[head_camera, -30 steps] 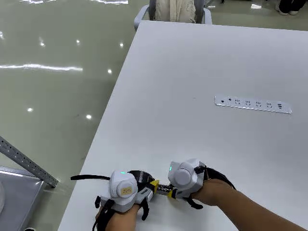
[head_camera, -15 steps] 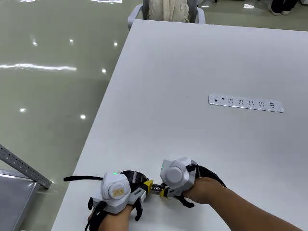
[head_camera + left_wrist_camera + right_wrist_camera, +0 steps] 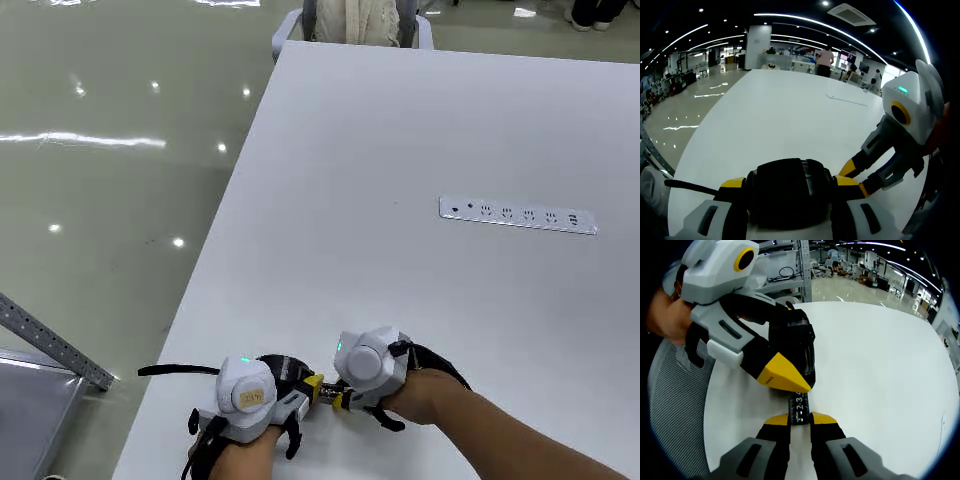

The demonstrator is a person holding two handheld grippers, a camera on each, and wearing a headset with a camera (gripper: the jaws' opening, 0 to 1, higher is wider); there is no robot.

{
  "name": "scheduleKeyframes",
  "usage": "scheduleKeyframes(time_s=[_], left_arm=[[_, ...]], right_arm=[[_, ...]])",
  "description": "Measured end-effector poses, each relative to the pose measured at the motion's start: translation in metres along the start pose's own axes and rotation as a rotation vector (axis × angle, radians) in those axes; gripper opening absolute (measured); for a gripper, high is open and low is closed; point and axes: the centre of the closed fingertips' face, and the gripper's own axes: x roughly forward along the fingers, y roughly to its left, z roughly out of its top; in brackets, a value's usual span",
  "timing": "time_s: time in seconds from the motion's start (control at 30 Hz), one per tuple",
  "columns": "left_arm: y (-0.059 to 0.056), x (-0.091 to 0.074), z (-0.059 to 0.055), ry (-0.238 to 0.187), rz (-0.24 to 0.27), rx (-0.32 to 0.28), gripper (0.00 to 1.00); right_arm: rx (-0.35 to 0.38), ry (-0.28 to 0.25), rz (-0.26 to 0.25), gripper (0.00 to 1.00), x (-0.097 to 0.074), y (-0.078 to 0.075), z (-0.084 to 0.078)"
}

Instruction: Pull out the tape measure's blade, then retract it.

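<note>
A black tape measure (image 3: 790,192) sits between my left gripper's (image 3: 790,182) yellow-tipped jaws, which are shut on its case. In the right gripper view the case (image 3: 795,347) lies on the white table with a short length of marked blade (image 3: 799,407) drawn out. My right gripper (image 3: 800,419) is shut on the blade's end. In the head view the left gripper (image 3: 300,388) and the right gripper (image 3: 338,396) stand close together at the table's near edge, with the tape measure (image 3: 285,370) between them.
A white power strip (image 3: 520,215) lies on the table (image 3: 400,130) at mid right. A chair (image 3: 355,20) stands at the far end. The table's left edge drops to a shiny floor with a metal rail (image 3: 50,345).
The head camera has shifted slightly. Both grippers and the tape measure keep the same pose, with only a short bit of blade out.
</note>
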Motion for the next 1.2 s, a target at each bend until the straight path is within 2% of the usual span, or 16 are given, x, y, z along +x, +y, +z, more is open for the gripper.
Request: scheduleKeyframes(time_s=[0.33,0.93,1.2], left_arm=[[0.000,0.000,0.000,-0.004,0.006,0.013,0.63],[0.000,0.000,0.000,0.001,-0.004,0.003,0.63],[0.001,0.000,0.000,0.000,-0.008,-0.008,0.63]], right_arm=[[0.005,-0.008,0.000,0.15,0.002,0.000,0.005],[0.003,-0.026,0.015,0.15,0.006,0.000,0.012],[0.009,-0.049,0.021,0.14,0.008,0.001,0.017]])
